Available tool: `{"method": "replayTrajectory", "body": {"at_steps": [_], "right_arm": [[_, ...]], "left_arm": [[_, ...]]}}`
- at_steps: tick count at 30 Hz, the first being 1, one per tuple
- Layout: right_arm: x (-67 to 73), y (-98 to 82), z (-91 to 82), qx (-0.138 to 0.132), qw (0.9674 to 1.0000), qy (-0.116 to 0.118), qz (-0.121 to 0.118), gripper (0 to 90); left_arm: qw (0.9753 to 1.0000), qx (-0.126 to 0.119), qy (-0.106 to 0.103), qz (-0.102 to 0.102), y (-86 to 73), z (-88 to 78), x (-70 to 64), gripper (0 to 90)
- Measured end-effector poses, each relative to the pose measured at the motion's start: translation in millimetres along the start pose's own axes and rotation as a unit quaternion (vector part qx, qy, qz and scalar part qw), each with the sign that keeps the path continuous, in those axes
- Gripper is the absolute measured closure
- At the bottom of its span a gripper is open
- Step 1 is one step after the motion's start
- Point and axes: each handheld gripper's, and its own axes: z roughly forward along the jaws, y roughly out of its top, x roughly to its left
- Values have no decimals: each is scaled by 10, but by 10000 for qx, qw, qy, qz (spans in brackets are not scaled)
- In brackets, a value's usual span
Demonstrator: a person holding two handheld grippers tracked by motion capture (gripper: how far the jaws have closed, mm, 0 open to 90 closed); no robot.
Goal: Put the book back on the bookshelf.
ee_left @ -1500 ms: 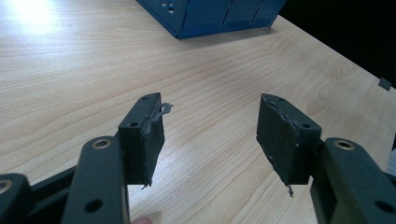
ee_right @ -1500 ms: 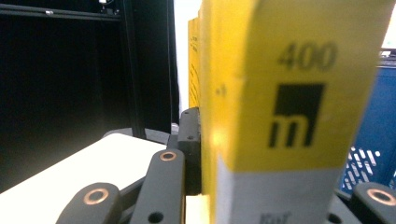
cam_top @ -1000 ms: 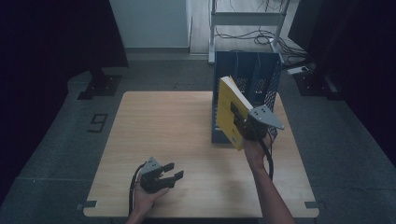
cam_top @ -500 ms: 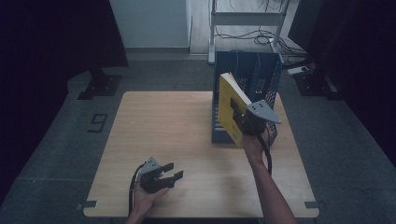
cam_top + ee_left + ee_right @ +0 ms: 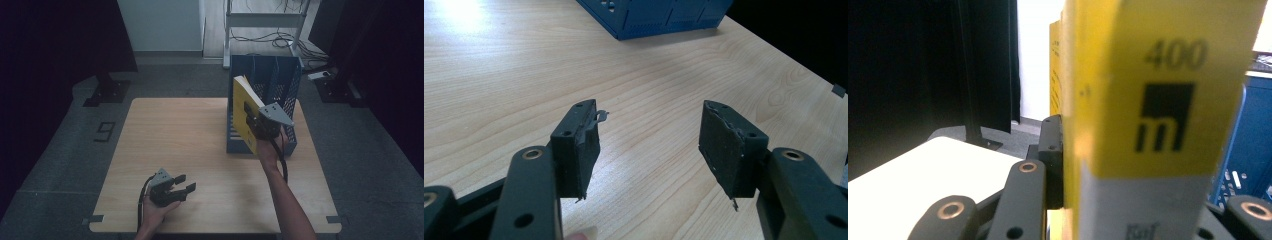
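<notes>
Left gripper (image 5: pixel 172 187) rests low over the bare tabletop (image 5: pixel 180 140), fingers (image 5: pixel 576 147) spread wide, nothing between them; it looks idle. Ahead of those fingers and well apart stands the blue file rack (image 5: pixel 265 100).

Right gripper (image 5: pixel 261 125) has its fingers (image 5: pixel 1050 160) clamped on a yellow book (image 5: pixel 246 112), held upright with a slight tilt, lifted at the rack's near face, its upper end level with the rack's top.

Step in hand, by judgement: carrying the book toward a slot of the rack. Next move likely calls for lining the book's lower edge with one compartment and lowering it between the dividers without catching a wall. Which compartment cannot be told.

Book: thick yellow spine with "400" and a black square logo, a grey band beneath; the spine fronts the right gripper view, blurred.
</notes>
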Motion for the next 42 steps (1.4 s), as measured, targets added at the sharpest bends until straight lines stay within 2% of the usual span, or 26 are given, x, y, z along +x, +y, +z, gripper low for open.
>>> {"method": "replayTrajectory", "body": {"at_steps": [3, 15, 18, 42], "right_arm": [[-15, 3, 29, -7, 10000, -31, 66, 744], [-48, -26, 120, 30, 9998, -161, 69, 744], [-52, -31, 140, 24, 9999, -122, 83, 743], [-44, -56, 309, 61, 9997, -229, 4, 744]], "left_arm": [[10000, 0, -1, -4, -1, -1, 1, 412], [10000, 2, 6, -22, -1, -5, 8, 412], [10000, 17, 9, -23, -2, -3, 12, 412], [10000, 79, 27, -51, -3, -4, 23, 409]]}}
